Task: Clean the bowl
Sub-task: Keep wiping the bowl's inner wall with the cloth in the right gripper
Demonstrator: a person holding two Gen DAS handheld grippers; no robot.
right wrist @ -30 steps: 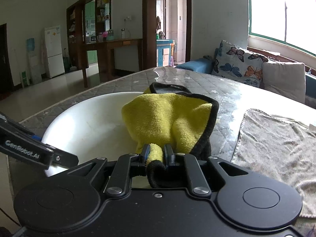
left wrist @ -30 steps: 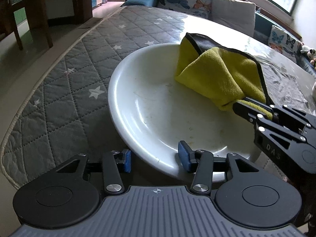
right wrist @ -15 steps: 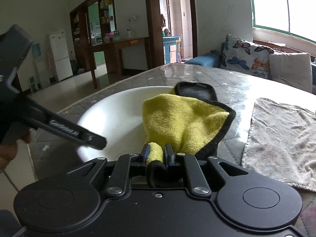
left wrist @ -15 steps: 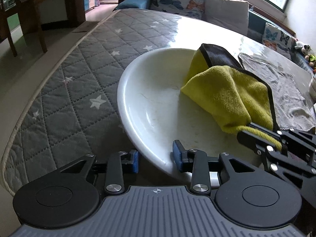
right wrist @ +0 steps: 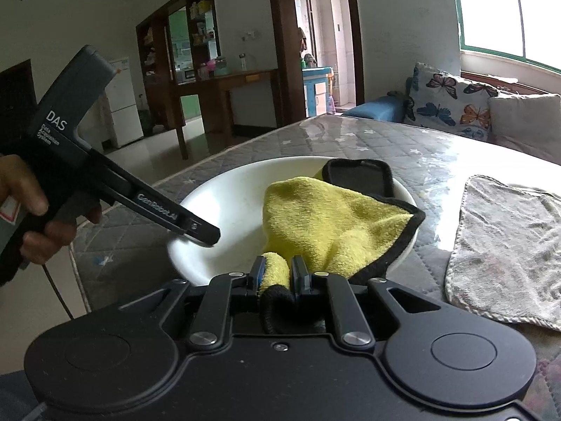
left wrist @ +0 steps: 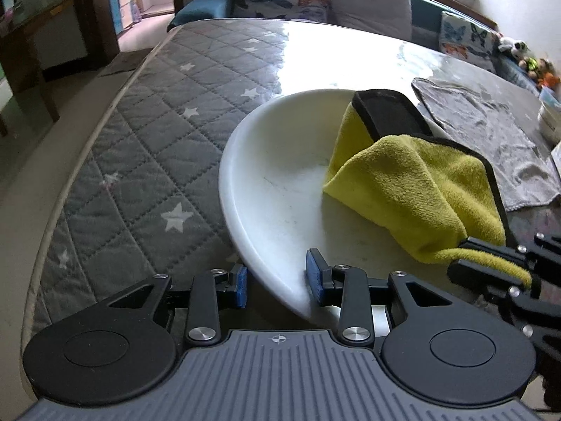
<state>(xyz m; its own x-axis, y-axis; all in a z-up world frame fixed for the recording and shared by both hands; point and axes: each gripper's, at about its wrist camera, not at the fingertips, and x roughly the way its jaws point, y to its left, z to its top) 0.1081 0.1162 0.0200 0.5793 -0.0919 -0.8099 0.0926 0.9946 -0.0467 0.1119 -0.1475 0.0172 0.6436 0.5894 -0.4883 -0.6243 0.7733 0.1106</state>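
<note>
Blue-padded left tongs [left wrist: 277, 277] sit nearest, spread wide with one pad either side of the near rim of the white bowl [left wrist: 266, 189]; whether the pads actually touch the rim I cannot tell. Just right of them, the right tongs [right wrist: 277, 273] are pressed together on a bunched corner of the yellow cloth [right wrist: 326, 224], which drapes into the right half of the bowl with its black edging folded over the far rim. The bowl rests on the quilted, star-patterned tabletop [left wrist: 157, 147], and a grey towel [right wrist: 508, 245] lies flat to its right, further back. The wiping looks to be under way. To do it well, I would close the left tongs firmly on the rim so the bowl cannot skate on the glossy cover, then sweep the cloth across the unwiped left side, pressing down rather than dragging the loose fold
</note>
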